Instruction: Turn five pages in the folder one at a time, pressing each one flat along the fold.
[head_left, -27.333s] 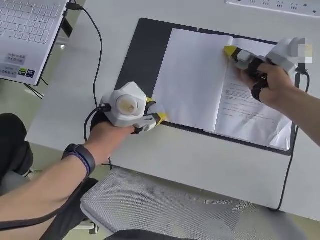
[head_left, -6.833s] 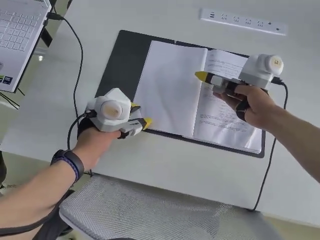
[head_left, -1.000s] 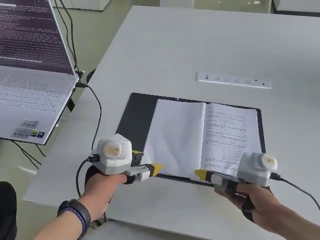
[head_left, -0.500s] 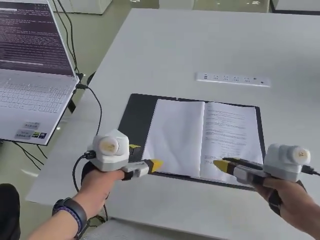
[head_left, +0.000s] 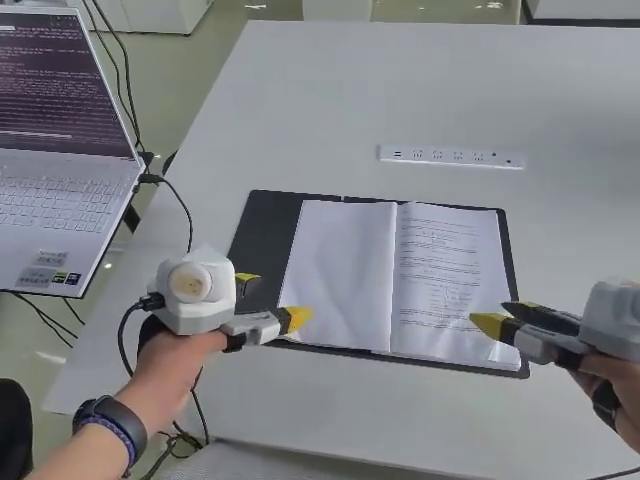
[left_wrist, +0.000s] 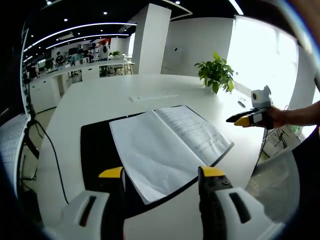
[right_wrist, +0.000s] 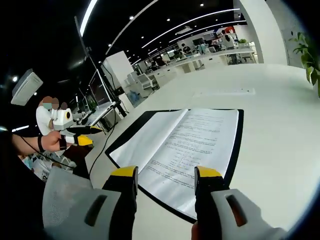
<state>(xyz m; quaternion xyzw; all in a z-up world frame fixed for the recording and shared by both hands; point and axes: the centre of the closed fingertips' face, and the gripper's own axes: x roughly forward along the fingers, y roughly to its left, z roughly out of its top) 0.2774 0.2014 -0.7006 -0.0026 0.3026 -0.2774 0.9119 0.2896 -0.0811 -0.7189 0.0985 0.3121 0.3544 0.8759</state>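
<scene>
White, yellow-tipped left gripper (head_left: 272, 299); dark wristband (head_left: 105, 425)

Head view is bright and even, with soft daylight on the white table (head_left: 330, 90) and just faint shadows by the folder (head_left: 262, 240) and the left gripper (head_left: 272, 300). The right gripper (head_left: 503, 316) at the near right edge looks a bit soft. Both gripper views bend hard at the edges. In the left gripper view the window (left_wrist: 257, 52) is totally blown out. In the right gripper view, light strips (right_wrist: 190, 26) glow on a dark ceiling.
</scene>
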